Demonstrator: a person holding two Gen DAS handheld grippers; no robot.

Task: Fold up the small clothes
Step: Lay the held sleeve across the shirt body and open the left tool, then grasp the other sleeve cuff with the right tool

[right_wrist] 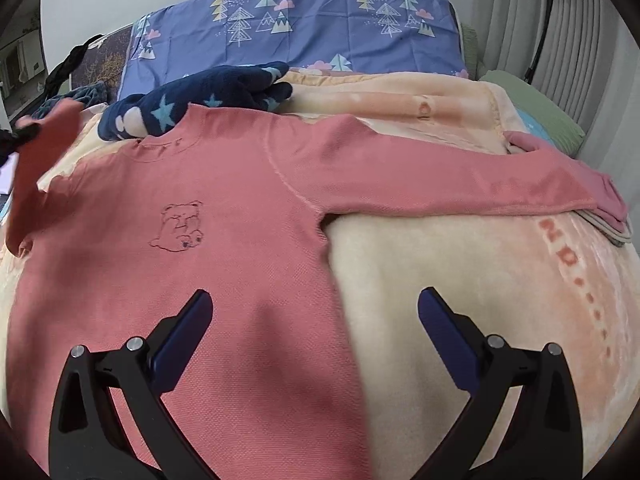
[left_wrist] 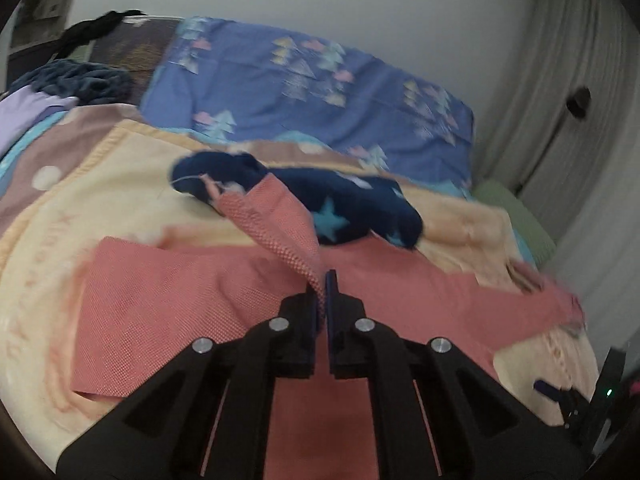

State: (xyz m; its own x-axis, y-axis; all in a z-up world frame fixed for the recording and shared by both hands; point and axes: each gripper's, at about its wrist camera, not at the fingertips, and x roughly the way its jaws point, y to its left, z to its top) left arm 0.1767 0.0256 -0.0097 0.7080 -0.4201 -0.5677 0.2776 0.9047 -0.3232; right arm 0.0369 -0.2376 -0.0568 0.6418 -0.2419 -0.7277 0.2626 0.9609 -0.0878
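1. the left gripper (left_wrist: pixel 323 280), black angular plastic with silver rivets and dark blue pads, is sitting nearest the lens of the left wrist view, its jaws pinched together on a fold of pink fabric.
2. that fabric is the left sleeve (left_wrist: pixel 276 224) of the pink shirt (right_wrist: pixel 192 240), and it is rising from the jaws in a lifted, twisted strip, its fine waffle-like knit showing clearly.
3. in the right wrist view the same sleeve is hanging raised at the far left edge, off the bedding.
4. the right gripper (right_wrist: pixel 316 316) is hovering with its jaws spread wide and nothing between them, one blue pad over the shirt's lower body and the other over the blanket.
5. the pink shirt is lying face up and mostly flat on the cream blanket (right_wrist: pixel 440 280), neckline toward the pillow; a small outlined bear (right_wrist: pixel 180 226) is stitched on the chest.
6. its other sleeve (right_wrist: pixel 460 180) is stretching straight out to the right, the cuff reaching a small stack of folded pink cloth (right_wrist: pixel 616 216).
7. the blanket is looking plush and fleecy, with soft orange markings.
8. a navy fleece garment (right_wrist: pixel 200 100) with pale blue stars is lying bunched just past the collar, touching it.
9. behind it, a smooth blue pillow (right_wrist: pixel 320 28) printed with trees and clouds is leaning against the wall.
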